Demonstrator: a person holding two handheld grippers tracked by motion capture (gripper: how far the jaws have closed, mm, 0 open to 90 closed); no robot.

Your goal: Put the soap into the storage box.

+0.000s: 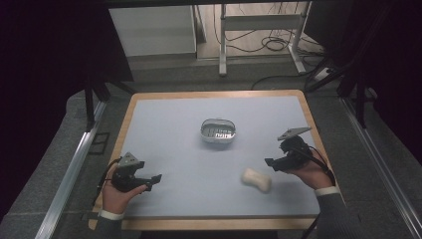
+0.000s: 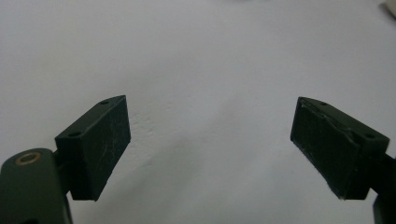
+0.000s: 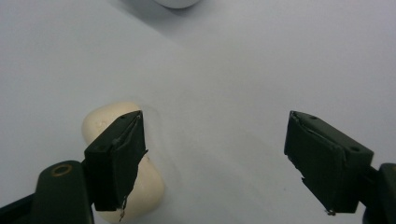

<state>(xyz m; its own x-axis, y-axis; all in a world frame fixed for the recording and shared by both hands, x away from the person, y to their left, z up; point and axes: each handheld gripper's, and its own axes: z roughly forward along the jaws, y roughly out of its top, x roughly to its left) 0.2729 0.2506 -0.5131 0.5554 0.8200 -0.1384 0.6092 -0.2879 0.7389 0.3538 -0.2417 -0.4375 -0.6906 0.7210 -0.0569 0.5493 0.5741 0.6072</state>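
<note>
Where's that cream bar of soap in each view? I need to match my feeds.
High view: the soap lies lower right on the table, just left of the right tongs.
Left gripper view: not in it.
Right gripper view: lower left, partly behind the left jaw.
Shared landmark: the white basket, top edge in the right gripper view.

Left hand [image 1: 115,191] comes in from the bottom left with a white cuff showing at the wrist, wrapped around the left gripper [image 1: 155,179], which points off to the right and sits low. Its jaws are spread wide apart in the left gripper view [image 2: 210,144], nothing between them. Right hand [image 1: 309,172] is over on the other side, dark sleeve with a white cuff, holding the right gripper [image 1: 268,162] aimed left. Those jaws are wide apart too [image 3: 212,161].
</note>
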